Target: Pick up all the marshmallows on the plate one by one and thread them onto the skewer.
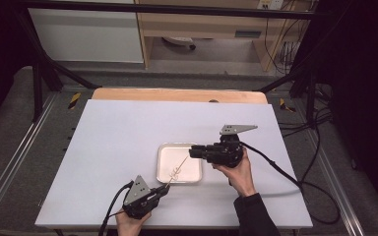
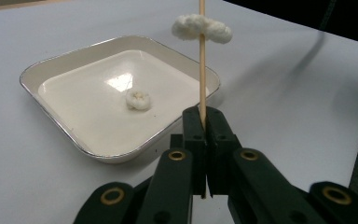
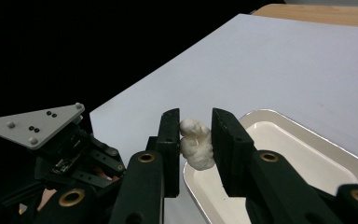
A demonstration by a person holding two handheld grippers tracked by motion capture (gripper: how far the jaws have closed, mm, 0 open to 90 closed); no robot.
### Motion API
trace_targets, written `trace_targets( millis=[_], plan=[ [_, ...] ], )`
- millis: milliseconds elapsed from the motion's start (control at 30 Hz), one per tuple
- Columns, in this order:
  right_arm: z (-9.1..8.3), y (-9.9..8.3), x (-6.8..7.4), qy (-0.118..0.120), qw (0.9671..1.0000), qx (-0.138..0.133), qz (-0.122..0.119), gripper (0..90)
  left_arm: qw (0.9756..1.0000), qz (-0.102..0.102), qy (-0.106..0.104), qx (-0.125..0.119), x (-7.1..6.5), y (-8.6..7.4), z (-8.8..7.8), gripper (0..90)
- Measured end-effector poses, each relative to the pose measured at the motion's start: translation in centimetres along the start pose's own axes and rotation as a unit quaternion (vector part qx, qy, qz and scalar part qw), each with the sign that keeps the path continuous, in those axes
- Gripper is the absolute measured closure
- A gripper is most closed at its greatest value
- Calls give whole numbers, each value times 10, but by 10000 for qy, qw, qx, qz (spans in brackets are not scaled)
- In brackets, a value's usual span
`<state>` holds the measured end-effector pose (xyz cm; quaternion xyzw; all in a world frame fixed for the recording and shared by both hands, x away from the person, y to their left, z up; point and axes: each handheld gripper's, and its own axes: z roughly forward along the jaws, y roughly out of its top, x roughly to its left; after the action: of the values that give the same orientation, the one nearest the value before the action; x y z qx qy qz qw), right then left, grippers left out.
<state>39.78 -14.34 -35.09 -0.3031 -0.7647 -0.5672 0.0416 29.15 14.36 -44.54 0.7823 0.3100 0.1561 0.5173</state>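
My left gripper sits at the table's front edge, shut on the lower end of a thin wooden skewer. The skewer slants up and to the right over a white square tray. One white puffy piece is threaded on the skewer. Another white piece lies inside the tray. My right gripper hovers at the tray's right rim, close to the skewer's tip. Its jaws are shut on a third white puffy piece.
The tray rests near the middle of a white table. Cables trail from both grippers toward the front and right. A wooden strip borders the far edge, with dark frame bars beyond it.
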Motion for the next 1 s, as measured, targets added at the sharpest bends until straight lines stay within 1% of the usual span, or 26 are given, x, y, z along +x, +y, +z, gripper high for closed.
trace_targets(
  millis=[300,500,833,1000],
  plan=[
    [5,-3,-1,102,9999,95,58,736,10000,40,-33,-20,-1,0,1,881],
    [11,-6,-1,177,9995,224,133,738,10000,74,-34,11,0,0,2,882],
    [18,-12,0,293,9990,205,254,762,9999,158,-41,30,0,-1,2,882],
    [21,-16,2,291,9991,161,270,776,9998,161,-17,91,-1,-1,3,882]
  ],
)
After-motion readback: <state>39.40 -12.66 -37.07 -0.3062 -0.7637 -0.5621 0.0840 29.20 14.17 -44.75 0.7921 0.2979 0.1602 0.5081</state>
